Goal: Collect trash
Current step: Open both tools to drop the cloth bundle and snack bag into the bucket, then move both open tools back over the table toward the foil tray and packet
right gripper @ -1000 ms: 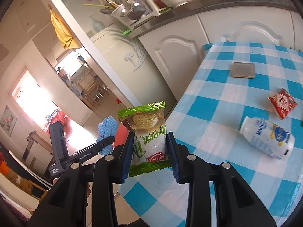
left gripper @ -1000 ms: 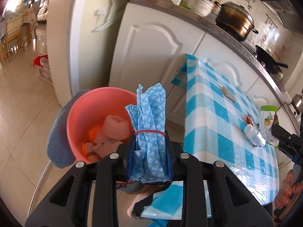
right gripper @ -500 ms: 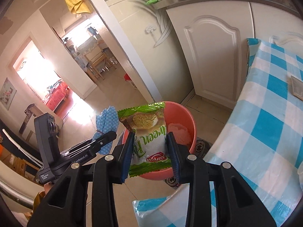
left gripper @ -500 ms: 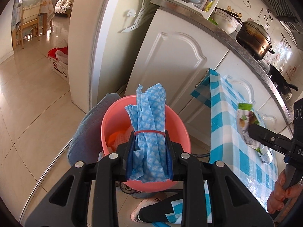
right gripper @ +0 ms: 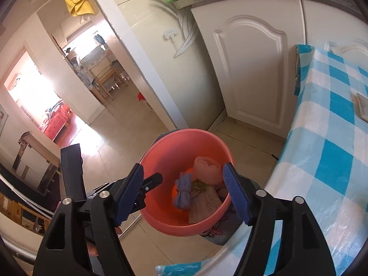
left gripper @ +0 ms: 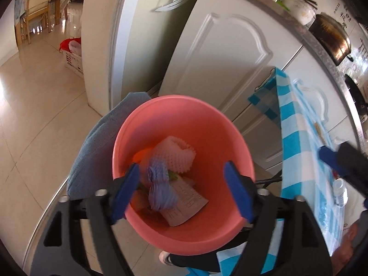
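Observation:
A salmon-pink bucket [left gripper: 184, 101] stands on the floor beside the table. My left gripper [left gripper: 181, 168] hangs right over it, its jaws opening with nothing between them. Down inside lie the blue cloth bundle [left gripper: 161, 184] tied with a red band, a white foam net [left gripper: 174, 151] and the green snack packet [left gripper: 186, 204], pale back up. My right gripper [right gripper: 182, 169] is above the bucket's [right gripper: 184, 133] near rim, its jaws opening and bare too. Below it the bundle [right gripper: 182, 193] and the packet [right gripper: 205, 204] rest in the bucket. The left gripper's fingers [right gripper: 151, 180] show at the left.
The table with the blue checked cloth [right gripper: 333, 149] runs along the right, with a white bottle [left gripper: 340, 191] and a flat tan item [right gripper: 362, 105] on it. White cabinet doors [right gripper: 253, 69] stand behind the bucket. A grey cloth [left gripper: 96, 142] lies against the bucket's left side.
Both grippers have opened. The blue bundle left the left gripper and the green packet left the right one; both now lie in the bucket. The left gripper sank over the bucket.

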{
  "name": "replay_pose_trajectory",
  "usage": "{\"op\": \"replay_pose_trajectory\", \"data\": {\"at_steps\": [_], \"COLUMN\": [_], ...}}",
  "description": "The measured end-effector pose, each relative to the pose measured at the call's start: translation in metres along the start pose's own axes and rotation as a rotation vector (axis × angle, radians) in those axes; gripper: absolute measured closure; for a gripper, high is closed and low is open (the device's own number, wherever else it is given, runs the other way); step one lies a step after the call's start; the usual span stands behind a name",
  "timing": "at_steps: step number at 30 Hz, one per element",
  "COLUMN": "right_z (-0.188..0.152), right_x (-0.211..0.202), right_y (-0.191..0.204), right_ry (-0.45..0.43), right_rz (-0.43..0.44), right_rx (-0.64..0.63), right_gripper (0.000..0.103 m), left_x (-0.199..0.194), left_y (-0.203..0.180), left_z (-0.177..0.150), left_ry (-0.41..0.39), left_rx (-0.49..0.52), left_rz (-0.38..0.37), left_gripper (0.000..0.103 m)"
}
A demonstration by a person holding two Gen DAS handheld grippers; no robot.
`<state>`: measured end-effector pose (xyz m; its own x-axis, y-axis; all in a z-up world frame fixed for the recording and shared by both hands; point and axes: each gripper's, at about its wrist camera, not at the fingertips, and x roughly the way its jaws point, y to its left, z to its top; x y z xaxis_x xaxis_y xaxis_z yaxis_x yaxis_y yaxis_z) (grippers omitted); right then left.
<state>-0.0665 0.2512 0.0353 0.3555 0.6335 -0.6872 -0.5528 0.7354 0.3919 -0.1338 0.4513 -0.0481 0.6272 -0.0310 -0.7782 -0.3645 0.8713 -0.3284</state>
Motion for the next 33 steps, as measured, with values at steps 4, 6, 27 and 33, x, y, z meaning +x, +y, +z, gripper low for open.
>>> {"op": "replay_pose_trajectory", "data": {"at_steps": [4,6,27,33], "right_z": [-0.005,-0.01,-0.055,-0.063], "right_x": [-0.023,-0.034,-0.11,-0.13], "right_y": [-0.014,-0.02,-0.045,-0.061], "right_ry": [-0.055,-0.074,-0.26,-0.298], "right_rz": [-0.037,-0.053,-0.205,-0.217], "right_rx": [0.028,0.035,0.012,0.046], "right_gripper": [0.02,0.02,0.013,0.013], "left_x": [-0.004,-0.009,-0.073,-0.072], "left_y": [-0.002,-0.004,-0.052,-0.074], "left_z": [-0.006,-0.008,-0.021,-0.03], "left_ry": [-0.019,-0.04,-0.222,-0.161], "left_rx": [0.004,0.016,0.023,0.058], "left_rz": [0.046,0.074,-0.07,-0.055], "left_gripper": [0.018,0.018,0.012,0.012]}}
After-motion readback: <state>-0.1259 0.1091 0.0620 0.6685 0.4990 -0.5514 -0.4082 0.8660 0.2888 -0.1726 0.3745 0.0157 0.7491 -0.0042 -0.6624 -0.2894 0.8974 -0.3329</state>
